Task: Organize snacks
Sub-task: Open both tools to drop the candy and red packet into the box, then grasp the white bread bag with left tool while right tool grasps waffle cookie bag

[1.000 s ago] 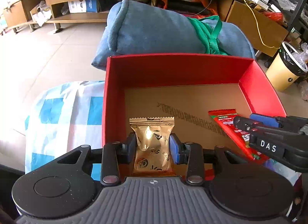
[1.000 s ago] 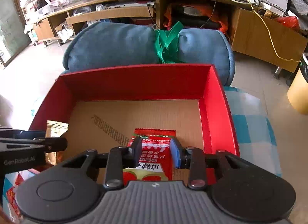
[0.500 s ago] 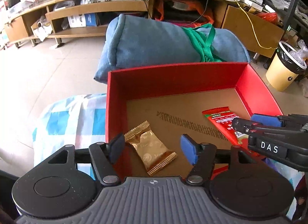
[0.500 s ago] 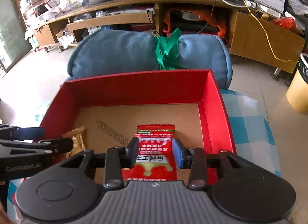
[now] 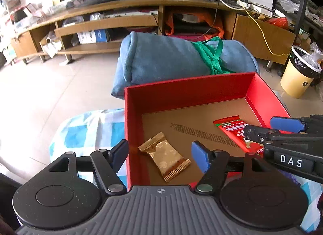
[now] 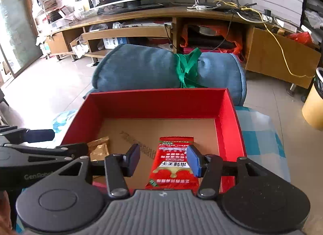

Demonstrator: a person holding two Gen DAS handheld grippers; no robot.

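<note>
From my left wrist view, the left hand-held gripper (image 5: 160, 152) sits at the bottom of the frame, released and spread wide, grasping nothing. Its left finger hangs outside the left wall of the red box (image 5: 126, 125), its right finger inside. Between them, low and left of centre, the gold snack packet (image 5: 165, 157) lies flat on the cardboard floor, its long axis slanting from upper left to lower right. To the right of the frame lies the red snack packet (image 5: 235, 132), partly hidden by my other tool.

In the right wrist view, the gold packet (image 6: 99, 148) shows at the left, behind the left tool. The right hand-held gripper (image 6: 163, 160) is also released, and the red packet (image 6: 174, 164) lies flat just ahead of and below it, closer to the right finger, long axis running up the frame in line with the fingers.

I judge both packets delivered. Each tool stands nearest its own packet, so backing straight out, clear of the box walls, looks the safe move.
</note>
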